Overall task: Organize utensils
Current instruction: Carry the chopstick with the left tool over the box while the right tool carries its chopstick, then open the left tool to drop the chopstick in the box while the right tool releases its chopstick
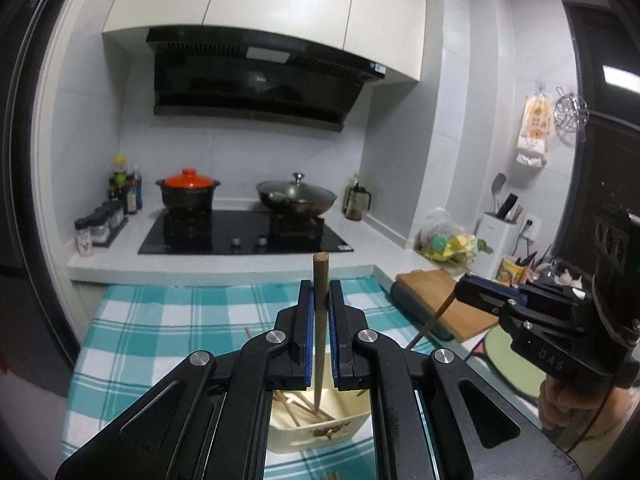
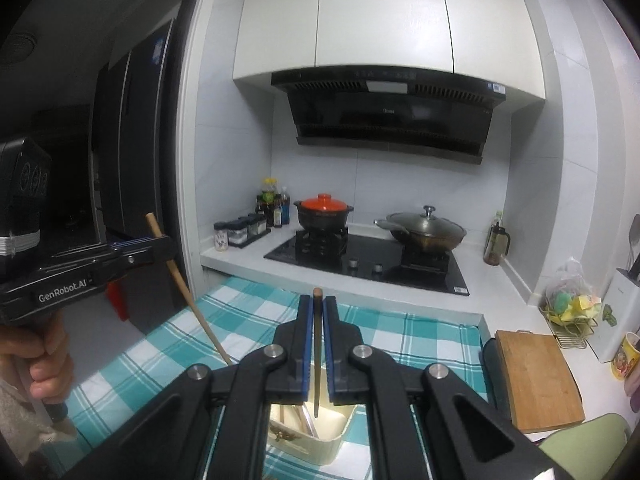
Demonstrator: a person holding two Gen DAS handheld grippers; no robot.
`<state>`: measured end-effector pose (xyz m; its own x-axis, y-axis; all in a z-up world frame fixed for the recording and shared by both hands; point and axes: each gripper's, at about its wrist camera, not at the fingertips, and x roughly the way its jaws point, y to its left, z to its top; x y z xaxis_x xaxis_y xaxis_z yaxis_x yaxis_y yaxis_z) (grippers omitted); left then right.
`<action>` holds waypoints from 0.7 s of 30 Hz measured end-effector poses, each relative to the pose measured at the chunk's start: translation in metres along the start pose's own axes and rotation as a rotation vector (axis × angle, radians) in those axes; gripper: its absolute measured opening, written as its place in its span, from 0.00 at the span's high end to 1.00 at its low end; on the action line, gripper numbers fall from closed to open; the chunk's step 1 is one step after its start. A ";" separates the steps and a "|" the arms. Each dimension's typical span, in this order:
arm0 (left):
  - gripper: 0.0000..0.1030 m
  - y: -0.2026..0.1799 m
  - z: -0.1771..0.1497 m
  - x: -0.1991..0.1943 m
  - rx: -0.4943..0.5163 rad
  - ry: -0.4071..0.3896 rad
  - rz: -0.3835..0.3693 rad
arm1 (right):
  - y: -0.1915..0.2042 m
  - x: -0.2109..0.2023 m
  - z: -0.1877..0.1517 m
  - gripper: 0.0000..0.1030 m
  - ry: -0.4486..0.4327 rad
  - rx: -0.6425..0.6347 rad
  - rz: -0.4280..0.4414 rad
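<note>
My left gripper (image 1: 320, 286) is shut on a brown wooden chopstick (image 1: 319, 344) that stands upright, its tip hanging over a cream box (image 1: 316, 436). Several chopsticks lie in that box. The box sits on a teal checked cloth (image 1: 180, 320). At the right of this view my right gripper (image 1: 460, 290) holds a thin stick slanting down. In the right wrist view my right gripper (image 2: 317, 302) is shut on a dark chopstick (image 2: 317, 360) above the same cream box (image 2: 304, 448). My left gripper (image 2: 160, 246) shows at the left, clamping a light chopstick (image 2: 188, 292).
A wooden cutting board (image 2: 536, 380) lies right of the cloth. Behind it is a black hob with an orange-lidded pot (image 2: 324, 210) and a lidded wok (image 2: 428, 232). Spice jars (image 2: 240, 232) stand at the back left. A hand (image 2: 40, 360) grips the left handle.
</note>
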<state>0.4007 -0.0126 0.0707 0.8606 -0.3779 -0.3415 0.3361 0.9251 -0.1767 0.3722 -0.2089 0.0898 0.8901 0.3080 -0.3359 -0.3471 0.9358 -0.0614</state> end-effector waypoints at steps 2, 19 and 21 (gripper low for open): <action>0.96 0.002 -0.007 0.025 -0.007 0.062 0.006 | -0.006 0.021 -0.005 0.95 0.048 0.004 0.003; 0.87 0.021 -0.054 0.164 -0.077 0.399 0.062 | -0.046 0.172 -0.053 0.94 0.422 0.170 0.038; 0.63 0.025 -0.051 0.167 -0.098 0.390 0.079 | -0.050 0.180 -0.053 0.92 0.417 0.191 0.031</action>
<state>0.5331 -0.0541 -0.0376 0.6660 -0.3091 -0.6789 0.2204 0.9510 -0.2167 0.5343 -0.2092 -0.0175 0.6720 0.2776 -0.6865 -0.2757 0.9542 0.1159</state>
